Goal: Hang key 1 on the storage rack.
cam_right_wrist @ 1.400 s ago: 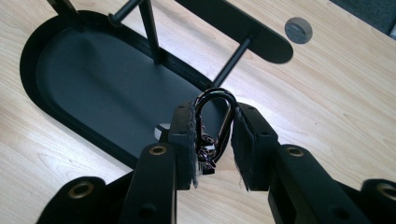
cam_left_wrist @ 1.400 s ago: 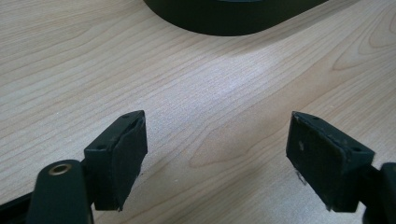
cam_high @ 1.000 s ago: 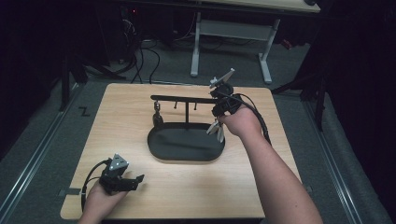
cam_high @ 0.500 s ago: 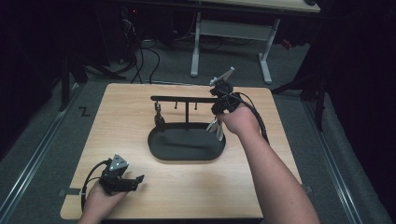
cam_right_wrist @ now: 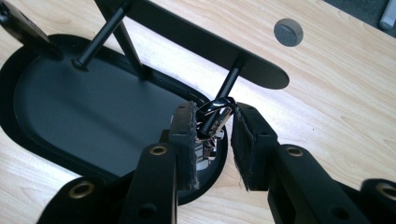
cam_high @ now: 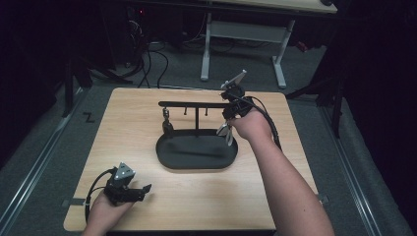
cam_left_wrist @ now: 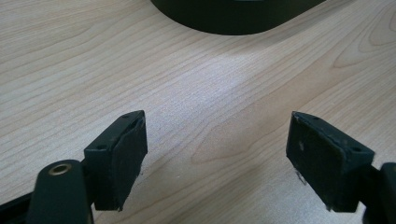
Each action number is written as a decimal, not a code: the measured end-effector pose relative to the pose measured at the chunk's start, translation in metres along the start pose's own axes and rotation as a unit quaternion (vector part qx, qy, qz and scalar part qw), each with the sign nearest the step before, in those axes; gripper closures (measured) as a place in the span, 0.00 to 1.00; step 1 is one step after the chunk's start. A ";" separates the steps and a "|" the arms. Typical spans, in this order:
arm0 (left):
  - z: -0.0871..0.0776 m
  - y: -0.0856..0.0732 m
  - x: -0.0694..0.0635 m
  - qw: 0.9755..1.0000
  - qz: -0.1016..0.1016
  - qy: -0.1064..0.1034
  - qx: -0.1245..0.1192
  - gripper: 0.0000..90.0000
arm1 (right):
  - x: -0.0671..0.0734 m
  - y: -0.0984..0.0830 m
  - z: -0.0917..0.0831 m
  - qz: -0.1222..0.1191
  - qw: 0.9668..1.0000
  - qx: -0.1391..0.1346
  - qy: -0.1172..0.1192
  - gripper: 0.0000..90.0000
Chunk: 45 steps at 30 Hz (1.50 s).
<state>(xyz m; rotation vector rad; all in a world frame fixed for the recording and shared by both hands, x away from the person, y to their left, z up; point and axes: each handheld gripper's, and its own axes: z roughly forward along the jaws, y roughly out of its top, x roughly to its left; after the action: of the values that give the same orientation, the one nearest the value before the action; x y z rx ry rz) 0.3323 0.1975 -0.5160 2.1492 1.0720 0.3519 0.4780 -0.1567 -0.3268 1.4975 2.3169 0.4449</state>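
Wooden table [cam_high: 147, 118] w/ black oval stand [cam_high: 196, 152] mid-top. Right gripper [cam_right_wrist: 212, 126] clamps a shiny metal ring [cam_right_wrist: 215, 109] at stand's right-end peg [cam_right_wrist: 229, 81]. Left gripper [cam_left_wrist: 217, 144] rests near front-left edge, jaws wide apart, nothing between.

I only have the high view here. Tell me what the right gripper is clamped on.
Observer: In the right gripper view, the right gripper is shut on a shiny metal loop.
Operator: Say where that loop sits on the stand.
Observer: At the lower tip of the end peg under the crossbar. I cannot tell whether it is hooked on.
Operator: Now check the left jaws.
Observer: The left gripper is open, with just bare tabletop between its jaws.
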 end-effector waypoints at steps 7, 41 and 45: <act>0.000 0.000 0.000 1.000 0.001 -0.001 0.001 0.23 | 0.001 0.004 -0.001 0.002 1.000 -0.001 -0.005 0.78; 0.005 0.000 -0.003 1.000 0.008 0.003 0.011 0.23 | -0.025 -0.072 -0.005 0.036 0.998 -0.037 0.020 0.55; 0.005 0.000 -0.004 1.000 0.009 0.005 0.011 0.23 | -0.032 -0.096 0.010 0.051 0.998 -0.038 0.022 0.53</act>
<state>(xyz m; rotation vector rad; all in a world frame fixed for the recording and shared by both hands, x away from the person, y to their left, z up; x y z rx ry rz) 0.3329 0.1919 -0.5192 2.1803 1.0673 0.3603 0.4168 -0.2233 -0.3742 1.5883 2.2366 0.5928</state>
